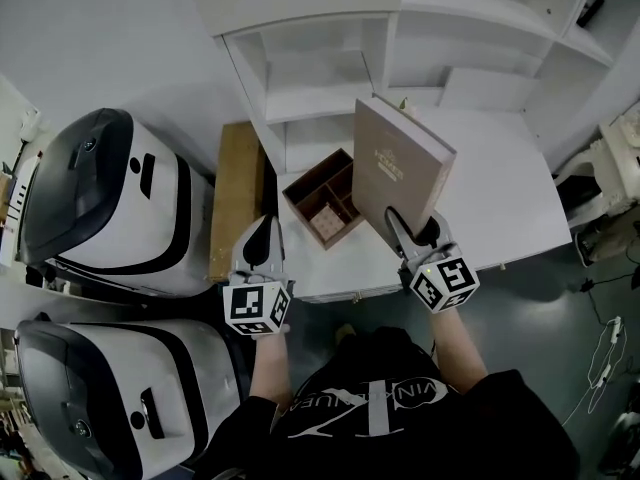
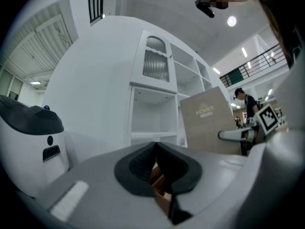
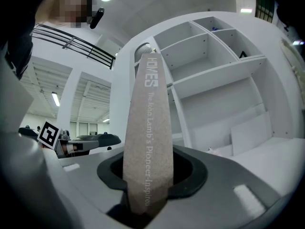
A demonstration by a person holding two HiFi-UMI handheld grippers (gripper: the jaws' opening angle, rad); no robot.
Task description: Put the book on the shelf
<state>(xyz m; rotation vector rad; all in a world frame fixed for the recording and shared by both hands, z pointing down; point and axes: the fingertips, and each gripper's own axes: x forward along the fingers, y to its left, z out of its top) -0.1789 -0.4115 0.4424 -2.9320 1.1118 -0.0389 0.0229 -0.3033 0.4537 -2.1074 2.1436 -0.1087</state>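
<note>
Head view: a person at the lower edge of the frame holds a gripper in each hand over a white bench [image 1: 500, 198], facing a white shelf unit [image 1: 320, 68] at the top.
Book, place: the book [image 1: 400, 168] is held up off the bench at centre right of the frame, in front of the shelf unit's open compartments and apart from them.
Book, axis: it stands on end with its long axis upright. In the right gripper view the spine faces the camera and leans slightly, the title end uppermost.
Book, look: a tan hardback with a pale block of lettering on the front cover. "HOMES" sits at the head of the spine and smaller print runs down it.
Right gripper: the right gripper [image 1: 412, 230] has its jaws clamped on the book's lower end, one on each cover.
Left gripper: the left gripper [image 1: 262, 243], at lower centre left, has its jaws together with nothing between them.
Bench: an open wooden tray [image 1: 322, 200] with compartments lies just left of the book.
Left of frame: a wooden plank [image 1: 238, 198] lies beside the bench, and two white and black machines [image 1: 110, 203] fill the left edge.
</note>
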